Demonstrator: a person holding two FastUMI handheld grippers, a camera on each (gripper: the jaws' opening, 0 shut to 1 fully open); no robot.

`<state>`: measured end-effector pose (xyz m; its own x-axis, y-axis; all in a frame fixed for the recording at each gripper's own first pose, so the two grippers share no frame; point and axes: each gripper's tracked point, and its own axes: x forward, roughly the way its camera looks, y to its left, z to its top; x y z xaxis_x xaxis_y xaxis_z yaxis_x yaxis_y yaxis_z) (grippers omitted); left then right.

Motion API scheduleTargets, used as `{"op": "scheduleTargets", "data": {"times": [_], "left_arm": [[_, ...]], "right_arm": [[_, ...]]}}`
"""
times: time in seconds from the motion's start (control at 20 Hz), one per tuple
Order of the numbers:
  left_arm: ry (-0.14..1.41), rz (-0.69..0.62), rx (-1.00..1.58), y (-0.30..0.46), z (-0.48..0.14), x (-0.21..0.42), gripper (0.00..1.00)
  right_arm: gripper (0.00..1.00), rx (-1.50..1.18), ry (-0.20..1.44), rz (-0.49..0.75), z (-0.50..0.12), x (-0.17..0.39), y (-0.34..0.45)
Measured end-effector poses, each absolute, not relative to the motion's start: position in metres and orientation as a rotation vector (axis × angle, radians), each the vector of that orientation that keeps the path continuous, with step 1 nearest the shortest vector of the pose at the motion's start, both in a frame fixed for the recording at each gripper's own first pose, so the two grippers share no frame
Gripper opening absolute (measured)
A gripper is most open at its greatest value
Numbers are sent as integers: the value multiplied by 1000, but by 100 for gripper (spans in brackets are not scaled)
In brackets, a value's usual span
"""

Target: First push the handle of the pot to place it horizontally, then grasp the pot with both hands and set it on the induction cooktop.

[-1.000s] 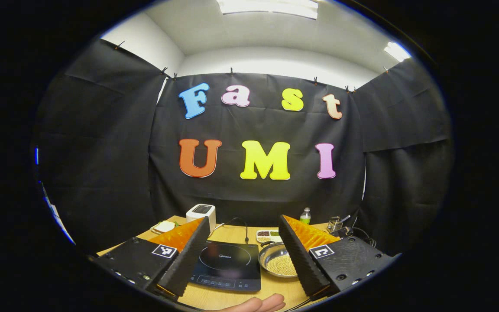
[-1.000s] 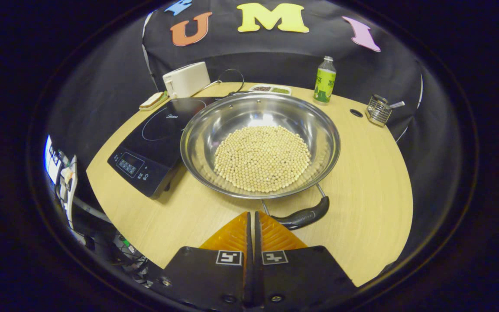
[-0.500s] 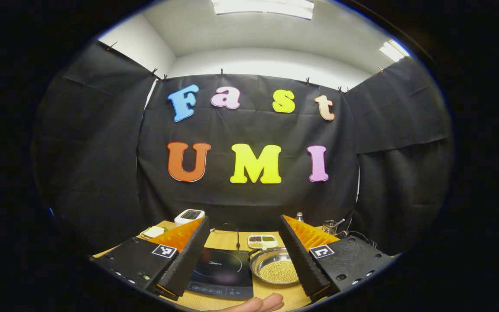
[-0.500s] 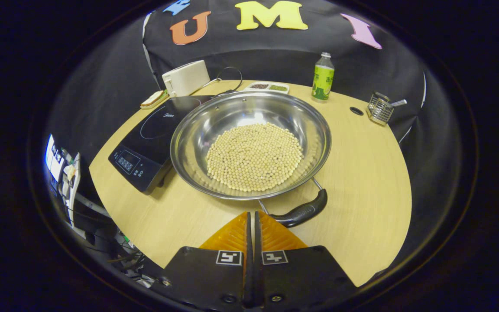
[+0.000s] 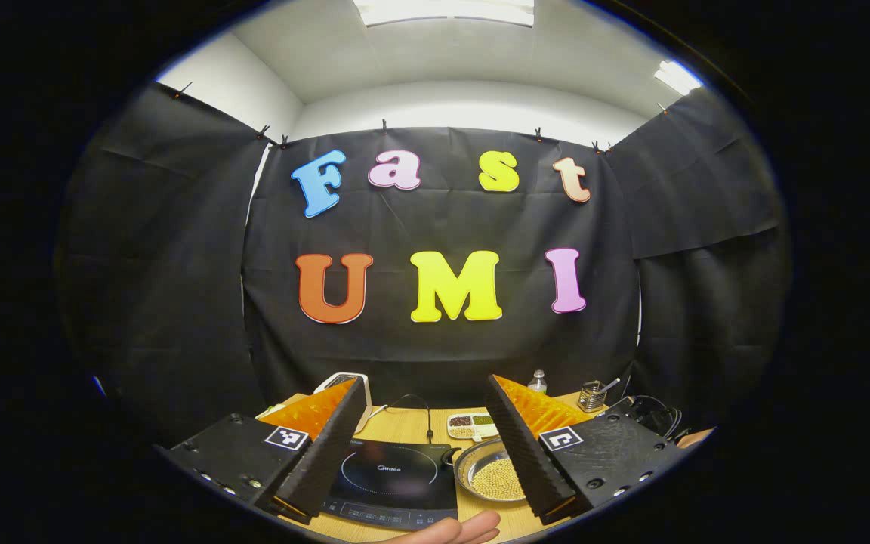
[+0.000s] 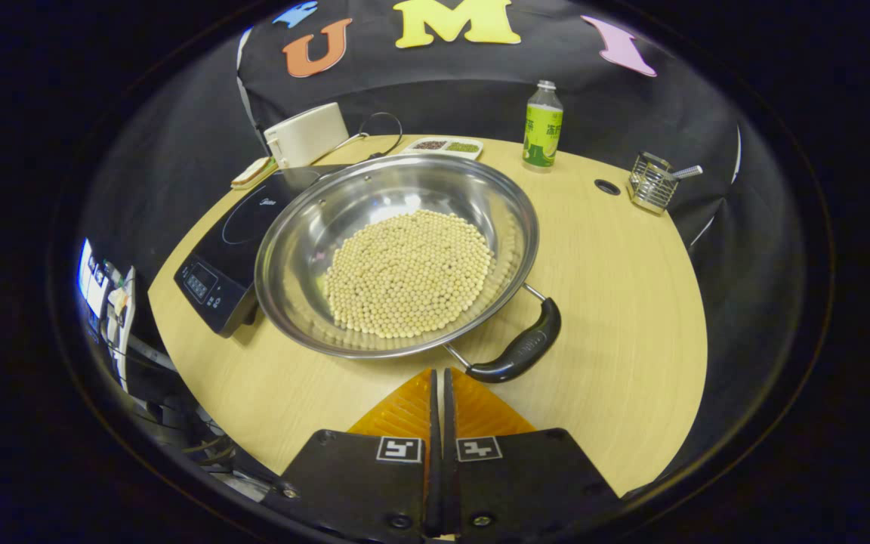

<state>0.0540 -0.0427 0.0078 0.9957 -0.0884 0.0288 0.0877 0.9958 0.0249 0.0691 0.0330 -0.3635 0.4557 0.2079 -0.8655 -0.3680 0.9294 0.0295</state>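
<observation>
A wide steel pot [image 6: 299,227] full of pale beans rests on the wooden table [image 6: 616,302], its left rim over the edge of the black induction cooktop [image 6: 231,234]. Its black loop handle [image 6: 522,351] points toward me, slightly right. My right gripper [image 6: 439,372] is shut with nothing in it, its tips just left of the handle's near end. In the left gripper view the pot [image 5: 492,476] and the cooktop [image 5: 397,483] lie far off and low. My left gripper [image 5: 424,389] is held high and back, wide open and empty.
A white toaster [image 6: 306,134], a sandwich plate [image 6: 252,172], a divided dish of grains [image 6: 442,145], a green bottle [image 6: 541,128] and a wire utensil holder [image 6: 650,181] line the far edge. A cable hole [image 6: 606,187] sits near the holder. A hand [image 5: 450,529] shows below.
The right gripper has shifted right and closer, so the pot and handle sit further left in its view. The left gripper has swayed a little, staying high and open.
</observation>
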Motion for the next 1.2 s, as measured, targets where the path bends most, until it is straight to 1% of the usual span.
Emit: {"op": "scheduleTargets", "data": {"times": [0.2, 0.45, 0.5, 0.55, 0.6, 0.65, 0.7, 0.75, 0.95, 1.0, 1.05, 1.2], "left_arm": [[-37, -106, 22, -45, 12, 67, 95], [-16, -73, 52, -34, -2, 87, 95], [-8, -70, 50, -33, -7, 93, 95], [0, -78, 47, -36, -11, 97, 95], [10, -86, 43, -38, -14, 102, 95], [20, -88, 42, -39, -19, 105, 95], [25, -91, 40, -39, -21, 107, 95], [33, -97, 39, -42, -23, 110, 95], [89, -120, 22, -50, -49, 120, 95], [106, -127, 10, -53, -57, 123, 95], [126, -137, -1, -56, -65, 126, 95], [191, -148, -11, -61, -91, 134, 95]], "right_arm": [[4, -162, 1038, 318, -363, 91, 14], [4, -217, 998, 258, -364, 120, -3], [0, -224, 990, 255, -364, 123, -4], [0, -233, 983, 255, -364, 128, -4], [4, -241, 977, 250, -365, 131, -6], [4, -248, 970, 243, -364, 135, -7], [0, -254, 964, 236, -364, 138, -9], [4, -257, 961, 233, -364, 140, -11], [4, -219, 931, 236, -362, 142, -11], [1, -200, 905, 241, -360, 142, -11], [4, -171, 884, 243, -359, 139, -12], [4, -118, 847, 214, -356, 129, -25]]}}
